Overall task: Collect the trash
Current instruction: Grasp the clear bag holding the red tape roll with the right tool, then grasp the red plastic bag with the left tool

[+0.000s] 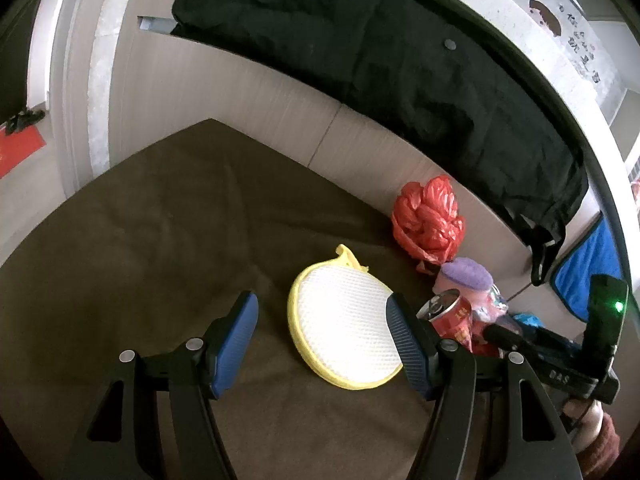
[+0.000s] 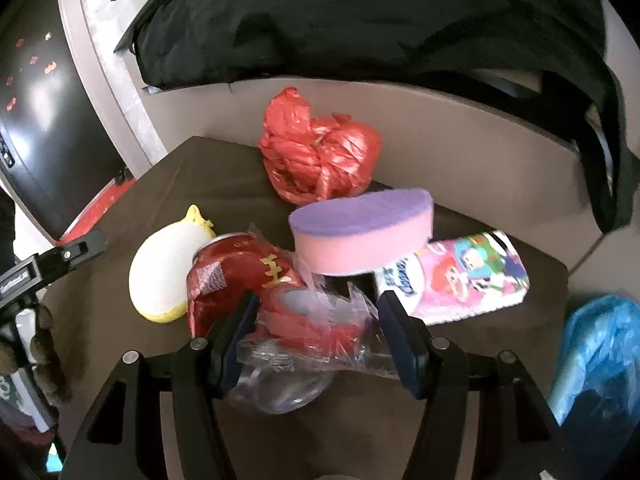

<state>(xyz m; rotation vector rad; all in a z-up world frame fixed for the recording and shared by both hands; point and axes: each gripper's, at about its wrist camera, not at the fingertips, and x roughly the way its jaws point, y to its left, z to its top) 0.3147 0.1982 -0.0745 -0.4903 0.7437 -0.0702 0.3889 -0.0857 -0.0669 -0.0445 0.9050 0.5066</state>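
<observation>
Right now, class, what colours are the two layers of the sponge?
The sponge is purple on top and pink below, clearest in the right wrist view.

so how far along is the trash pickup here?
Nothing looks collected yet. In hand: the right gripper is open around the crumpled clear plastic wrapper, pads not visibly pressing. The left gripper is open and empty by the yellow-rimmed scrubber. Left on the brown surface: red can, red plastic bag, purple sponge, tissue pack.
</observation>
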